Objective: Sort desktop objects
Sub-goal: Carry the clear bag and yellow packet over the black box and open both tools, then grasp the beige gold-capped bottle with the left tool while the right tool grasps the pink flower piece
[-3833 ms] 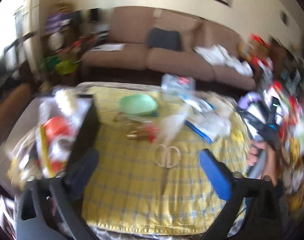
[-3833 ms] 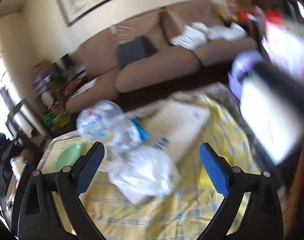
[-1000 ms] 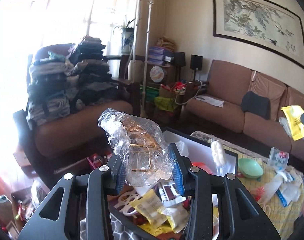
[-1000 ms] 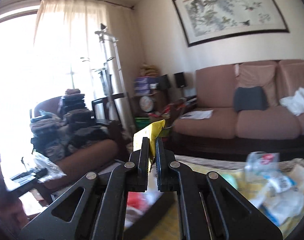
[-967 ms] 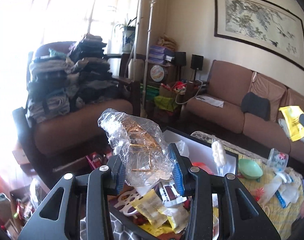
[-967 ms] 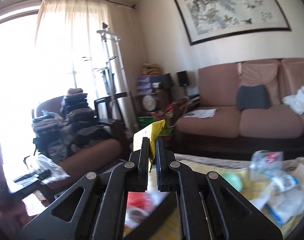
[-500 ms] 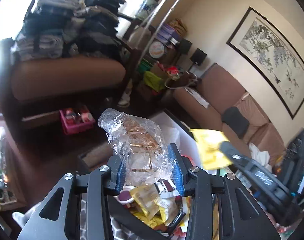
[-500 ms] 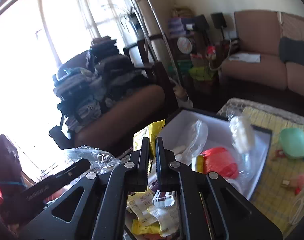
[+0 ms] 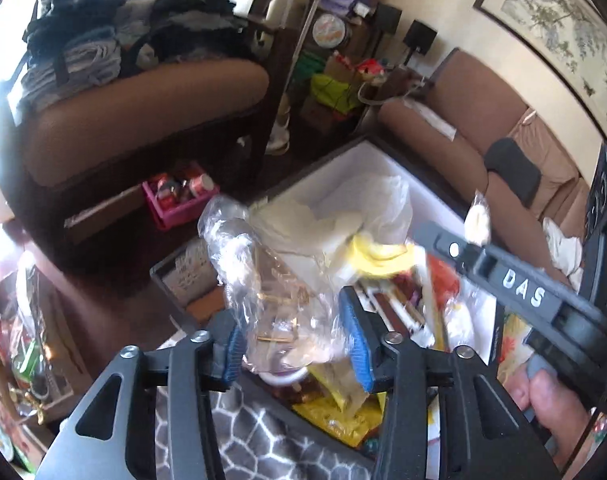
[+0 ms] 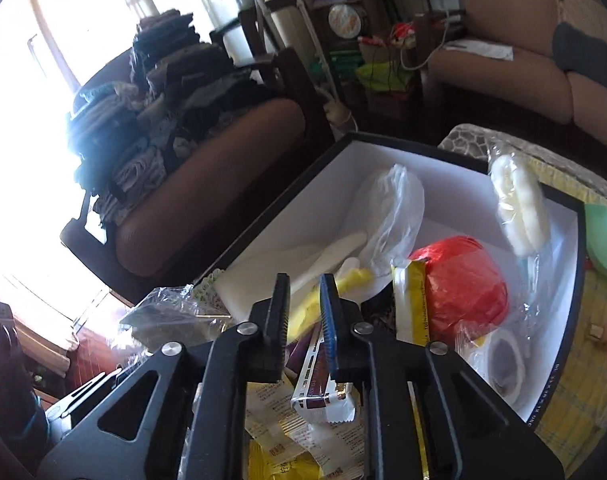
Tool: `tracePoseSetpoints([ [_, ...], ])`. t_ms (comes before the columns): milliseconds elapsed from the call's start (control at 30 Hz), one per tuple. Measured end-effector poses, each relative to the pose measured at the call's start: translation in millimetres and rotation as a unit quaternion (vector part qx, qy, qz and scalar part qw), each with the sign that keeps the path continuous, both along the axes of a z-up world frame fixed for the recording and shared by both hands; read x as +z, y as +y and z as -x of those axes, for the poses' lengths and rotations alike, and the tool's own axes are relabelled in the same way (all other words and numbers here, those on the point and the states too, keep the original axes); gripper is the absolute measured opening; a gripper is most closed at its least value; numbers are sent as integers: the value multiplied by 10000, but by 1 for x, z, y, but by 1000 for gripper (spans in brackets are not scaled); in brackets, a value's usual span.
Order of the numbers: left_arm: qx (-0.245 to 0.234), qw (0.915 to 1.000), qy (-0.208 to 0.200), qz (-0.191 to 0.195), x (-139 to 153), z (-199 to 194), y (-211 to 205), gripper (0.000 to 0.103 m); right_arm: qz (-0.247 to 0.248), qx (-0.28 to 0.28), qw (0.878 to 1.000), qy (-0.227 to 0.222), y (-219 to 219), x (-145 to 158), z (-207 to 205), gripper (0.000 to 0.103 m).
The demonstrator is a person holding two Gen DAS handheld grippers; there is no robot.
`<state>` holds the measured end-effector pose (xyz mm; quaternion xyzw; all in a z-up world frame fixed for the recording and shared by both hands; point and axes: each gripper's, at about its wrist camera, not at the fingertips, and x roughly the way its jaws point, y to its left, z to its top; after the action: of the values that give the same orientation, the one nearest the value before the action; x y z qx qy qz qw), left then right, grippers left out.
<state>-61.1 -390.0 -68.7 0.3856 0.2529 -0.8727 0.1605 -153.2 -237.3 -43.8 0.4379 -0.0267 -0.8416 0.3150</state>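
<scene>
Cluttered living room, sun-blown windows, and we hang over a black-rimmed white-lined box (image 10: 403, 148) on the yellow checked tablecloth (image 10: 575, 184).

Left gripper (image 9: 295, 340): blue pads (image 9: 357, 344) clamped on a crumpled clear plastic bag (image 9: 263, 280) with something gold-coloured inside; the bag sticks up past the fingertips, over the near corner of the box. Straight below the tips: yellow wrappers (image 9: 343, 412) in the box and a grey patterned cloth (image 9: 247, 440).

Right gripper (image 10: 305, 312): jaws slightly parted, narrow gap. A blurred yellow packet (image 10: 303, 312) sits in that gap; we can't tell if the pads touch it. In the left view the same packet (image 9: 377, 254) shows at the tip of the right gripper (image 9: 423, 236), over the box.

Just under the right fingers: brown-and-white snack bar (image 10: 315, 380) and printed sachets. Ahead right: yellow-edged sachet (image 10: 411, 304), then red bag (image 10: 463, 284), tape roll (image 10: 503, 364) by the box wall. Ahead: white plastic bag (image 10: 391, 208), white spatula-like piece (image 10: 331, 256). Far right: wrapped white puff (image 10: 519, 208) standing at the box edge, green bowl (image 10: 603, 244) on the cloth beyond.

Background: brown armchair (image 10: 207, 184) stacked with folded clothes (image 10: 151, 92), brown sofa (image 10: 523, 40).
</scene>
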Motion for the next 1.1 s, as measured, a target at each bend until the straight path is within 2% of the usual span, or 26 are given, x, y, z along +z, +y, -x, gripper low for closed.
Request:
tracePoseSetpoints([
  [67, -26, 10000, -45, -12, -1, -2, 6, 46, -83, -67, 9999, 54, 3, 4, -3, 27],
  [133, -48, 9999, 87, -42, 4, -6, 8, 54, 24, -112, 9996, 242, 20, 16, -12, 36],
  [200, -99, 9995, 297, -28, 15, -11, 13, 68, 32, -167, 9987, 473, 38, 29, -18, 52],
  [233, -110, 9995, 246, 177, 21, -11, 19, 82, 37, -210, 9981, 575, 50, 36, -20, 54],
  [267, -80, 9987, 125, 491, 26, -11, 26, 88, 78, -276, 9974, 667, 67, 43, -21, 58],
  [300, -26, 9950, -59, 997, 33, -9, 39, 88, 131, -370, 9967, 708, 84, 50, -21, 60],
  [333, -49, 9927, -118, 1202, 36, -7, 47, 88, 193, -474, 9961, 724, 101, 57, -21, 62],
  [433, -326, 9918, -39, 1236, 43, -1, 68, 92, 320, -703, 9942, 747, 159, 69, -17, 75],
  [500, -487, 9887, -145, 1413, 47, 4, 90, 94, 151, -930, 9922, 821, 200, 72, -15, 84],
  [567, -751, 9834, -241, 1633, 52, 10, 122, 94, -126, -1172, 9900, 780, 235, 68, -10, 89],
  [667, -1745, 9707, -18, 1650, 58, 20, 183, 97, -355, -1677, 9834, 600, 298, 56, 2, 90],
  [700, -2053, 9641, -25, 1686, 55, 25, 203, 98, -389, -1776, 9817, 573, 312, 53, 6, 90],
  [800, -2469, 9480, -260, 1994, 42, 35, 243, 99, -574, -2144, 9739, 479, 359, 35, 23, 90],
  [900, -2939, 9367, -453, 1851, 23, 42, 268, 99, -418, -2377, 9700, 307, 397, 13, 36, 90],
  [1000, -3179, 9341, -534, 1534, 12, 46, 278, 99, -326, -2386, 9702, 251, 417, -9, 44, 90],
  [1067, -3210, 9378, -476, 1236, 9, 50, 281, 99, -358, -2285, 9725, 279, 423, -29, 46, 90],
  [1100, -3116, 9433, -445, 1057, 5, 54, 280, 99, -345, -2240, 9734, 322, 423, -36, 47, 90],
])
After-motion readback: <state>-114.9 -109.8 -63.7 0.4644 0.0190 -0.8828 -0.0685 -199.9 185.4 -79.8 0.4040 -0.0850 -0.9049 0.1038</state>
